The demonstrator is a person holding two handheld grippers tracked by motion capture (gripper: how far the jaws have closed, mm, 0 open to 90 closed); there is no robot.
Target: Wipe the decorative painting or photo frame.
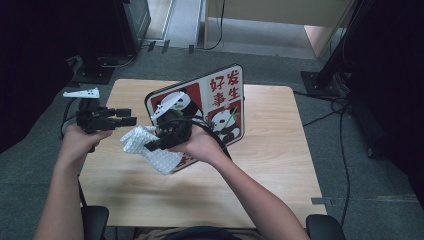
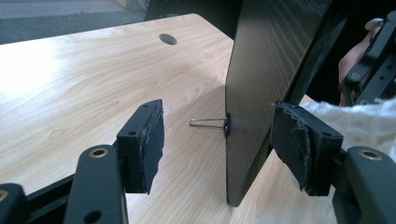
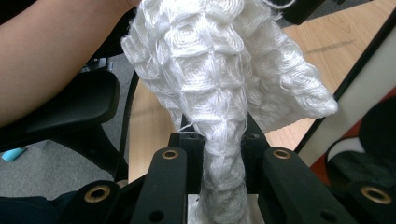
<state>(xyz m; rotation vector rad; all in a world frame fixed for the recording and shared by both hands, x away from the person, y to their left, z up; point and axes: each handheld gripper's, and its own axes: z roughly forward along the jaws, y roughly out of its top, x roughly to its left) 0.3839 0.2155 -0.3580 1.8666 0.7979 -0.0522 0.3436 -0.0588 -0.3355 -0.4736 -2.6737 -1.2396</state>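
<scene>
The right tongs (image 3: 223,154) clamp a bunched white waffle-weave cloth (image 3: 224,74) against the panda picture board (image 1: 220,100), apparently to wipe it, while the left tongs (image 2: 229,149) stand open astride its edge on the counter (image 1: 270,150), ready to steady it.

High view: table (image 1: 280,150) evenly lit from above, wood pale and readable; surroundings fell off to near black at both sides and upper left. Image soft and low in detail, no motion smear. Left gripper view: strong glare washed out the wood at upper left; panel back (image 2: 271,84) stayed dark, in its own shade. Right gripper view: white cloth (image 3: 219,84) bright but textured, weave sharp; background beyond it slightly soft.
</scene>
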